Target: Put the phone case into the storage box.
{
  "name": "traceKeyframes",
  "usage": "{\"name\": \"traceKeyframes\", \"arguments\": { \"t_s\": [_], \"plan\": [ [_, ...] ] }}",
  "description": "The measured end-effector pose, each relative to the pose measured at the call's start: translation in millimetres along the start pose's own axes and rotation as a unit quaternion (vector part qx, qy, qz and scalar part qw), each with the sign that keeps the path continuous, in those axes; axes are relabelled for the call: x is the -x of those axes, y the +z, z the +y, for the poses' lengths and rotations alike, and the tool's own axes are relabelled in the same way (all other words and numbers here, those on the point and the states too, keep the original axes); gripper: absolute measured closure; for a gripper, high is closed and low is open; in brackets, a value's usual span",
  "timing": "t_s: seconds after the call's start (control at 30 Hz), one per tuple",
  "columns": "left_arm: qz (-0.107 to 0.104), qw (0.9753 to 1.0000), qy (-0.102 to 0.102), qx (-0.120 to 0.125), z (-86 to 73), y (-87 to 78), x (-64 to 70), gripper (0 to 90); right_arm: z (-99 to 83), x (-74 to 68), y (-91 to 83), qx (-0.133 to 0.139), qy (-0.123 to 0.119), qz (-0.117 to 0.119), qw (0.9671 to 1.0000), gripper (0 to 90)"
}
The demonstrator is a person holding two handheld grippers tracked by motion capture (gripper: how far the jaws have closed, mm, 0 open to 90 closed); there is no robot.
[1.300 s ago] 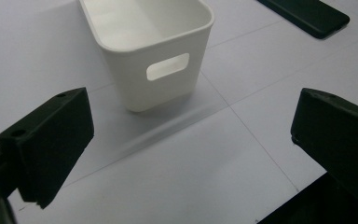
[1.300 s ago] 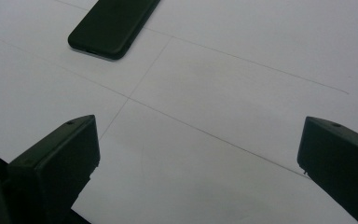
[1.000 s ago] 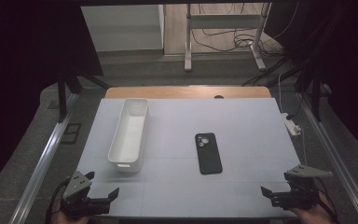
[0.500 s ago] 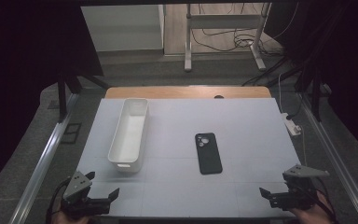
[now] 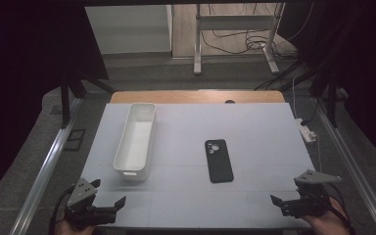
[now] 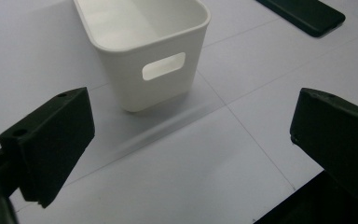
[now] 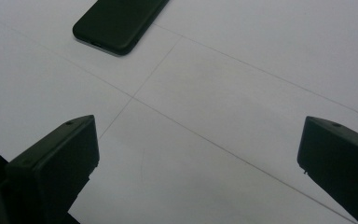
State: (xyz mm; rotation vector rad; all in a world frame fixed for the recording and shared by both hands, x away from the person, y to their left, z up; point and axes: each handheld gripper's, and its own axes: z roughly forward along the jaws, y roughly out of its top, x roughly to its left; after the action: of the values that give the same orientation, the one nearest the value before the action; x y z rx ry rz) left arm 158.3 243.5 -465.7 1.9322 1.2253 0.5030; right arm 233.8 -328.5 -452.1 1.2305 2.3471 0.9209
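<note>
While we wait at the near edge of the table, our left gripper sits at the near left corner with its jaws spread wide and nothing between them. Just ahead of it stands the white bin, upright and empty, its long side running away from us; in the left gripper view its near end wall with the handle slot faces us squarely between the two jaws, so the bin looks set within easy reach of that hand. Further right, near the middle of the table, the black phone lies flat, back side up with the camera end away from us, well apart from the bin. Our right gripper rests at the near right corner, jaws also spread and empty, angled so that the phone's near end lies ahead of it. We judge the phone is meant for the bin, with neither thing touched yet.
</note>
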Motion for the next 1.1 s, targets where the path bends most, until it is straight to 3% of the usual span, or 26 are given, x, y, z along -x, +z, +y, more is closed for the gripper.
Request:
{"name": "traceKeyframes", "arguments": {
  "t_s": [0.27, 0.47, 0.77, 0.93, 1.1],
  "plan": [
    [0.000, 1.0000, 0.001, 0.000, -0.9, -0.5, 0.0, 0.5, 7.7, -2.0, 2.9, 0.000, -0.018, 0.005, 0.9998, 0.0],
    [-0.001, 1.0000, 0.002, 0.000, -0.8, -0.6, -0.1, 0.6, 13.7, -1.3, 9.5, -0.007, -0.012, 0.019, 0.9997, 0.0],
    [-0.002, 1.0000, 0.006, 0.000, -0.7, -0.5, 0.4, 0.6, 21.4, -1.6, 15.4, 0.003, -0.001, 0.037, 0.9993, 0.0],
    [-0.003, 1.0000, 0.006, 0.000, -0.8, -0.6, 0.3, 0.7, 25.6, -2.7, 18.3, 0.011, -0.007, 0.041, 0.9991, 0.0],
    [-0.003, 1.0000, 0.005, 0.000, -0.8, -0.6, 0.2, 0.7, 32.0, -2.1, 23.3, -0.006, -0.012, 0.042, 0.9990, 0.0]
  ]
}}
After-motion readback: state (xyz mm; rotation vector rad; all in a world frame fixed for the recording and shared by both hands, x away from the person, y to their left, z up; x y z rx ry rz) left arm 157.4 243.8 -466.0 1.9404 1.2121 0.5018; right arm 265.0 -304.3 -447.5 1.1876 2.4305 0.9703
